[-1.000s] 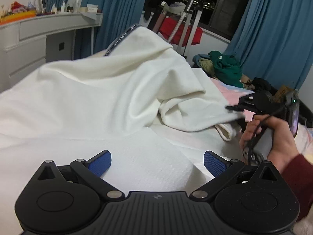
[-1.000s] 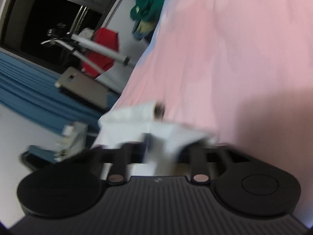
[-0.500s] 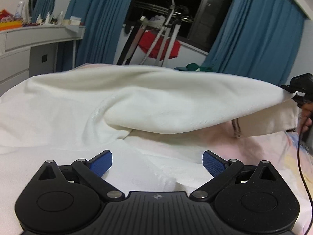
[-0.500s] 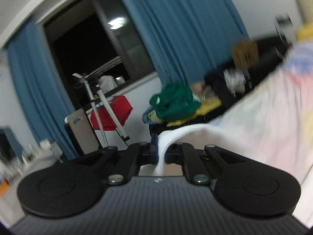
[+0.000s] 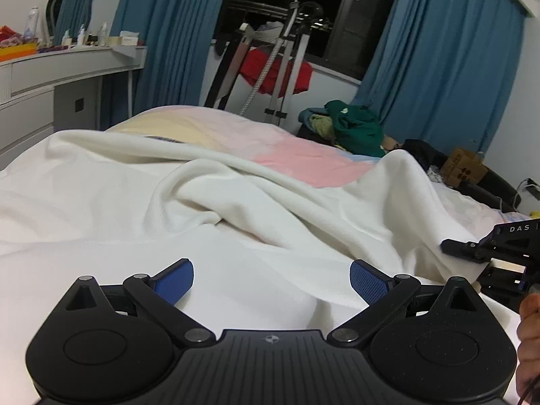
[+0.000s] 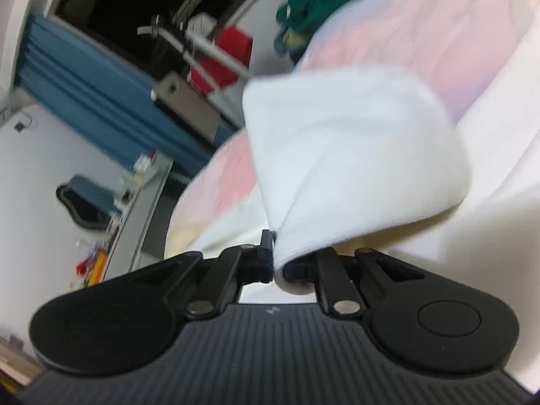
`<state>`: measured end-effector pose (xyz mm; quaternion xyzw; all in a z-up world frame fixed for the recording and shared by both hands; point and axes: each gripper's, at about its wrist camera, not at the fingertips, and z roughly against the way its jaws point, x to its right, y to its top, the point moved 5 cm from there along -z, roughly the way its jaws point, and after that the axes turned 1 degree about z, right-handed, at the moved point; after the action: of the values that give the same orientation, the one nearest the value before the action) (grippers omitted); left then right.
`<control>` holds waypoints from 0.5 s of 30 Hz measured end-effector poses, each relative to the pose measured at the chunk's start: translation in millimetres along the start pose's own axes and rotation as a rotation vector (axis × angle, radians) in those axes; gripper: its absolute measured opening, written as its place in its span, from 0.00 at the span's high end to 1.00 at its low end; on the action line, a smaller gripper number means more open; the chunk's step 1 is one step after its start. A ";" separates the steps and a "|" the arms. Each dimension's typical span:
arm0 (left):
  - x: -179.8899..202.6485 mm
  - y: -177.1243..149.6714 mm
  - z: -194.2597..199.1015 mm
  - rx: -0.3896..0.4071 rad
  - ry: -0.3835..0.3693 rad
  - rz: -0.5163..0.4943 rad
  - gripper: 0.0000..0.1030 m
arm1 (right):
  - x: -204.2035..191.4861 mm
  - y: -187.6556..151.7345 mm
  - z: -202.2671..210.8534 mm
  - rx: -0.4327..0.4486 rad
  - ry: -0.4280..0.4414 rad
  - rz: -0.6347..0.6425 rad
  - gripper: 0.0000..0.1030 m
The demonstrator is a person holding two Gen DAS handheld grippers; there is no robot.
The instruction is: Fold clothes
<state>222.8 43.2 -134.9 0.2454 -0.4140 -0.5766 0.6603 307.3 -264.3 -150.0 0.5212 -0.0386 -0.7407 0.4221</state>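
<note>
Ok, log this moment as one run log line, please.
task: fold clothes | left gripper: open, over white garment | right gripper: shut on garment edge, lifted fold | surface: bed

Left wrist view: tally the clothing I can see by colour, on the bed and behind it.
White: 1, the white garment on the bed
Green: 1, the green garment on the pile behind
Red: 1, the red garment on the rack
Total: 3

— How is the left wrist view lit?
— Soft indoor light is cast evenly; the window (image 5: 287, 10) is black. Straight lines are bowed near the edges, and focus is kept sharp.
— And the right wrist view?
— It is smeared by motion blur; the white garment (image 6: 354, 155) is tinted bluish and washed out.
</note>
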 end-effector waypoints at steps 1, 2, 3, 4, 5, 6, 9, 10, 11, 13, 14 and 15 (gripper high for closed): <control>-2.0 -0.6 -0.1 -0.003 0.005 0.006 0.03 | -0.4 -1.9 -1.2 -0.005 0.000 -0.003 0.90; -3.4 -0.8 -0.2 -0.006 0.011 0.016 0.03 | 0.5 -3.4 -1.8 -0.009 0.000 -0.013 0.89; -4.3 -0.8 -0.4 -0.009 0.016 0.027 0.03 | 1.5 -4.9 -2.3 -0.012 0.000 -0.023 0.88; -5.3 -0.7 -0.6 -0.012 0.021 0.039 0.03 | 7.8 -3.9 -1.9 -0.018 0.021 -0.076 0.85; -5.1 -0.9 -0.7 -0.014 0.024 0.044 0.03 | 17.9 -1.2 0.0 -0.014 0.057 -0.160 0.80; -4.2 -1.2 -0.9 -0.014 0.024 0.044 0.03 | 28.8 2.0 2.3 -0.006 0.095 -0.249 0.76; -1.6 -2.0 -1.4 -0.015 0.026 0.046 0.03 | 61.8 13.7 10.5 0.059 0.180 -0.502 0.60; -0.7 -2.3 -1.5 -0.015 0.026 0.046 0.03 | 73.1 18.1 13.5 0.091 0.202 -0.582 0.54; 0.9 -2.9 -1.8 -0.014 0.029 0.040 0.03 | 82.3 23.2 16.1 0.123 0.212 -0.634 0.51; 5.2 -4.7 -2.2 -0.017 0.034 0.023 0.03 | 97.9 33.2 21.4 0.174 0.221 -0.691 0.50; 6.9 -6.2 -3.0 -0.021 0.034 0.015 0.03 | 105.3 37.5 22.0 0.194 0.218 -0.719 0.50; 8.5 -7.7 -3.7 -0.025 0.034 0.006 0.03 | 112.5 41.6 21.8 0.211 0.213 -0.747 0.50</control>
<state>221.5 32.7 -140.9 0.2458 -0.3961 -0.5753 0.6721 302.8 -374.1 -202.6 0.6138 0.1215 -0.7769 0.0696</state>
